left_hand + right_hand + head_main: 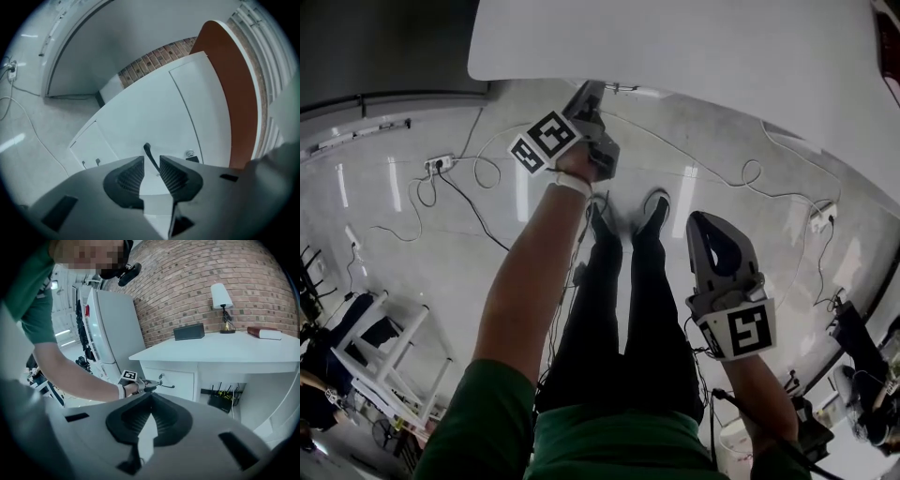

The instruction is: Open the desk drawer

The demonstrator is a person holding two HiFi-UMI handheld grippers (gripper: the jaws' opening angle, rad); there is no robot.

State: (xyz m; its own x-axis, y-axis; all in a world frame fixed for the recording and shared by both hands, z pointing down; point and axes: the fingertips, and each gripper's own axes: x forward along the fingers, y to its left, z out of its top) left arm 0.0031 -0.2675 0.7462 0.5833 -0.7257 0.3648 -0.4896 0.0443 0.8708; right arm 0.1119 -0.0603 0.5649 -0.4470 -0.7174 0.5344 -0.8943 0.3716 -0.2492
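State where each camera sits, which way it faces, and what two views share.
Head view: on the head, facing steeply down; shows legs, left gripper, right gripper.
Left gripper view: on that gripper, facing the drawer handle between its open tongs.
Right gripper view: on that gripper, facing the desk; shows left forearm.
Shared: both gripper views show the handle.

Cannot see the drawer (180, 380) from the head view: lies wholly under the desk top (675, 47), itself cut off at the top and right edges. Loses the tips of the left gripper (587, 97) under that same rim. In the left gripper view, hides the lower end of the handle (148, 154) behind the jaws. In the right gripper view, cannot tell whether left gripper and handle touch: too small.
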